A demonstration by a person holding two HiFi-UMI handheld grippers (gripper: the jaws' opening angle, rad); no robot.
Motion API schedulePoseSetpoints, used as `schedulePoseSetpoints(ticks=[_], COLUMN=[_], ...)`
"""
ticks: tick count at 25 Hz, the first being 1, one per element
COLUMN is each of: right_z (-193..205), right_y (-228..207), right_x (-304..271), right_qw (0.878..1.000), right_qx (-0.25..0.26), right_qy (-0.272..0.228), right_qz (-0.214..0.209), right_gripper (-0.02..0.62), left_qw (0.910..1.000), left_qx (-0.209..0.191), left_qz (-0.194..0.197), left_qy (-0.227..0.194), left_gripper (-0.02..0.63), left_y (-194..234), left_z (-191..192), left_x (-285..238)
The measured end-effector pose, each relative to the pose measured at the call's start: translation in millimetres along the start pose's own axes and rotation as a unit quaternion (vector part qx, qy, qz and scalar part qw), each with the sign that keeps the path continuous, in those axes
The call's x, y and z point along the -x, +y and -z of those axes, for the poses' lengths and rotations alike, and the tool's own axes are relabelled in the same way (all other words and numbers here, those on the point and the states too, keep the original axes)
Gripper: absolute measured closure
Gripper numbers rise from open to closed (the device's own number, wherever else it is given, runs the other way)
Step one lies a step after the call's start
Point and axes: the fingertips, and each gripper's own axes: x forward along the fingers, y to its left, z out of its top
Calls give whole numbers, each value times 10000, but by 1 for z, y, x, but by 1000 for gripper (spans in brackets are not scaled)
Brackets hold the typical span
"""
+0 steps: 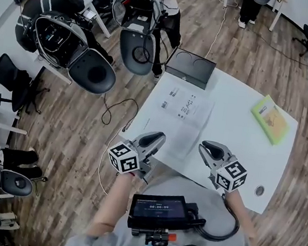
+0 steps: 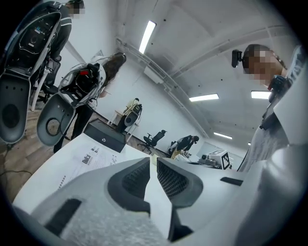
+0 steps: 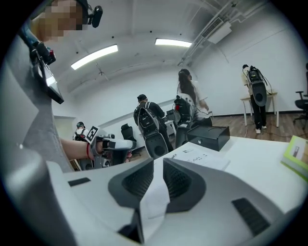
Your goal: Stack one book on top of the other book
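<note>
White tabletop [image 1: 238, 138] — printed white book [image 1: 184, 115], thin yellow-green book [image 1: 270, 118]; left gripper [image 1: 155, 139], right gripper [image 1: 211, 150], ribbed jaws clenched empty.

A white table [image 1: 235, 141] stands on wood-plank floor [image 1: 70, 120], a black office chair [image 1: 14, 83] nearby, strip lights [image 2: 148, 36] overhead.

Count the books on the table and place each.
2. A white book lies in the middle of the table; a green book lies by its far right edge. None looks hidden.
</note>
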Motion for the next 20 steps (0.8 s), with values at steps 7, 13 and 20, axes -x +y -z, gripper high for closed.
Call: schedulePoseSetpoints(ticks=[7,13,20], right_z=[20,36,58], right_y=[-1,-7,-21], right_x=[-12,-22,-33], right_qw=[9995,9983,9953], right_qx=[-220,-437,-755], right_qy=[207,387,601], right_qz=[-43,-41,45], right_gripper=[497,459,457], left_qw=[9995,9975,9947], left_qx=[93,294,203], left_qz=[-87,-143,-390], left_qy=[280,625,927], left_gripper=[572,457,421], left_y=[23,48,79], left_z=[7,15,13], left_x=[4,4,3])
